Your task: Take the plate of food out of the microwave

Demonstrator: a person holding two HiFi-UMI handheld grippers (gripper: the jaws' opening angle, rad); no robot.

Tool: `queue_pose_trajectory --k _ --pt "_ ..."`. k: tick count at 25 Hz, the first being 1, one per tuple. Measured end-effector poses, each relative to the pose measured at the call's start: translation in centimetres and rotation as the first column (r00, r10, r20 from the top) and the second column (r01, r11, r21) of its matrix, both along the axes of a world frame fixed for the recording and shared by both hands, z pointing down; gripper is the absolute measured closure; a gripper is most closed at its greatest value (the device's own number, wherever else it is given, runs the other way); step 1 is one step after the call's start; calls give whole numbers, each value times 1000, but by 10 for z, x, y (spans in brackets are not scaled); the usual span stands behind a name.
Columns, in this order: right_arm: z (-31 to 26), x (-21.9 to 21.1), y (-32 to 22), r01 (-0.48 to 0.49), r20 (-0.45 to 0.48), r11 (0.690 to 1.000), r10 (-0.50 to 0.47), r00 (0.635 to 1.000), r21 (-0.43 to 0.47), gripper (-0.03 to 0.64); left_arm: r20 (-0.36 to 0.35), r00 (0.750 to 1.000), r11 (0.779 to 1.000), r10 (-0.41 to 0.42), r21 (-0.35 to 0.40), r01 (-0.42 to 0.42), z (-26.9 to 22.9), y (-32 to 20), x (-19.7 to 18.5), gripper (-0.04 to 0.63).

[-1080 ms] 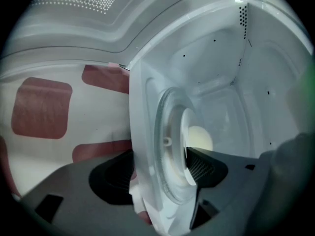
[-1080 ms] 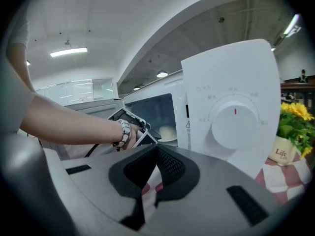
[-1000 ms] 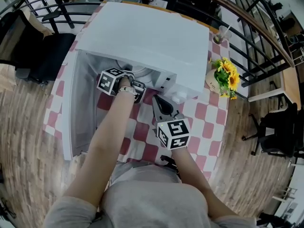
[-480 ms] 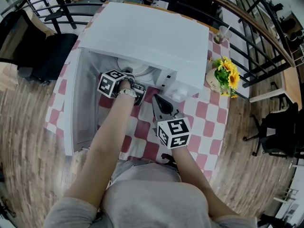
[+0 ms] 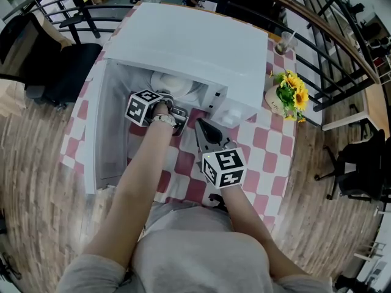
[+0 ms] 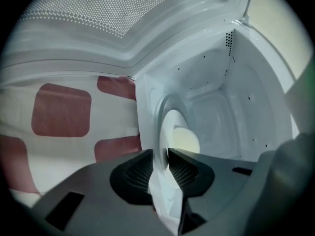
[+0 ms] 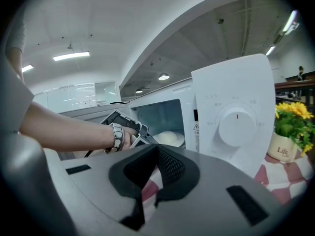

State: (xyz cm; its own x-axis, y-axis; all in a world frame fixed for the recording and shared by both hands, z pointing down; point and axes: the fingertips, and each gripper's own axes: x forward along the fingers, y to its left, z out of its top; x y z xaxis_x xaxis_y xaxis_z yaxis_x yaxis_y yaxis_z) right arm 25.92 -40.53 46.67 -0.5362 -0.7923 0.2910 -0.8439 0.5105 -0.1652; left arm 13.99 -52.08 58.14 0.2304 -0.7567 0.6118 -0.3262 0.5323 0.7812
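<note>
A white plate [image 6: 167, 127] with a pale round bun [image 6: 184, 139] on it lies inside the open white microwave [image 5: 189, 47]. My left gripper [image 6: 161, 156] reaches into the cavity; its jaws have just been closing and now pinch the plate's near rim between the pads. From the head view the plate [image 5: 174, 85] shows at the cavity mouth, just beyond my left gripper [image 5: 176, 107]. My right gripper [image 5: 201, 126] hovers over the checked tablecloth in front of the microwave, shut and holding nothing. The right gripper view shows the plate [image 7: 170, 139] behind the left hand.
The microwave door [image 5: 113, 121] hangs open to the left. A pot of sunflowers [image 5: 287, 96] stands right of the microwave, a cup [image 5: 285, 43] behind it. A dial [image 7: 237, 125] sits on the control panel. Railings and chairs surround the table [image 5: 269, 157].
A little more of the plate shows at the microwave's mouth than a second ago. The left gripper has shifted only slightly; the right one has stayed put.
</note>
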Motion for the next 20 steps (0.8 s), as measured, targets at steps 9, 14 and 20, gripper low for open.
queue_pose_trajectory --k 9,14,20 --pt "-5 1 1 -11 8 1000 11 1000 11 592 -48 999 1000 -19 0 19 -3 2 -2 525" --pt "-6 3 2 -15 13 1000 15 1000 12 592 -77 997 1000 -21 21 23 -8 4 1 555" --pt "-7 3 4 -14 15 1000 14 1000 16 594 -107 994 998 -5 62 12 -12 11 3 565"
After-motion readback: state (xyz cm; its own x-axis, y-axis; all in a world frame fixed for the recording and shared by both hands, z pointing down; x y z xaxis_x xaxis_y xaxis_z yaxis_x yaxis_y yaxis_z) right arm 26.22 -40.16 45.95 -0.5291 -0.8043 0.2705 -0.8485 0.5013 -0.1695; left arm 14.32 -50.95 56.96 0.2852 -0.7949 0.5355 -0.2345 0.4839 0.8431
